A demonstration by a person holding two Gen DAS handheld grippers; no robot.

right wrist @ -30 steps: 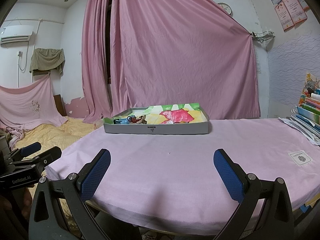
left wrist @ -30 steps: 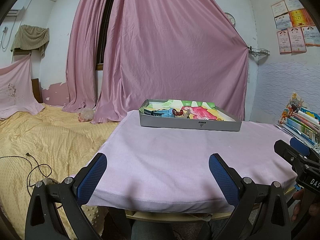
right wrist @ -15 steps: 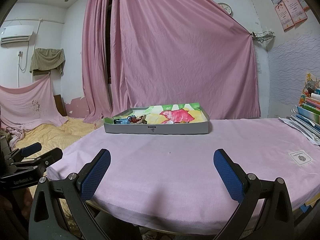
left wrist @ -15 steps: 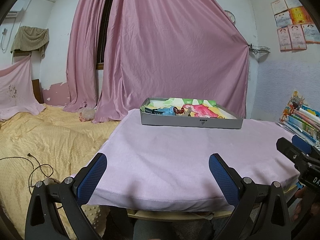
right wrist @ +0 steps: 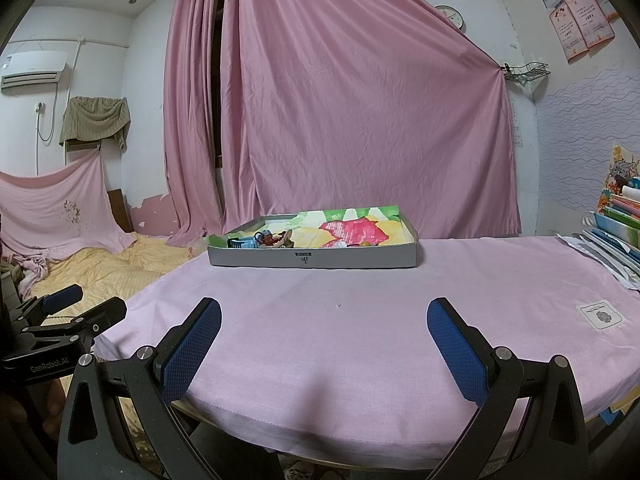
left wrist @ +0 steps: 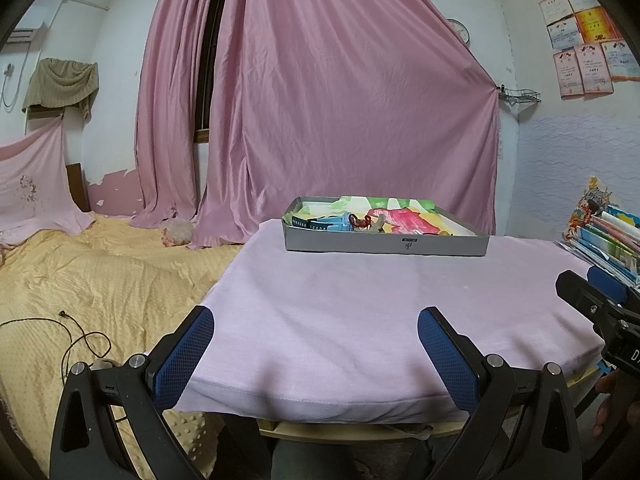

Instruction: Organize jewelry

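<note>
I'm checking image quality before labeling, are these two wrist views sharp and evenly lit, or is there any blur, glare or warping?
Left wrist view: sharp, soft even light, no glare; fisheye bends the walls, and the tray reads clearly. Right wrist view: equally sharp, dark lens corners, faint shadow on the tablecloth between the pads.

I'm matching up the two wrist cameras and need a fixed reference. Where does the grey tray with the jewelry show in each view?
Left wrist view: the grey tray sits right of centre, at the far edge of the pink-covered table.
Right wrist view: the grey tray sits centre, slightly left, also at the table's far edge.
Shared landmark: the round wall clock above the pink curtain.
</note>
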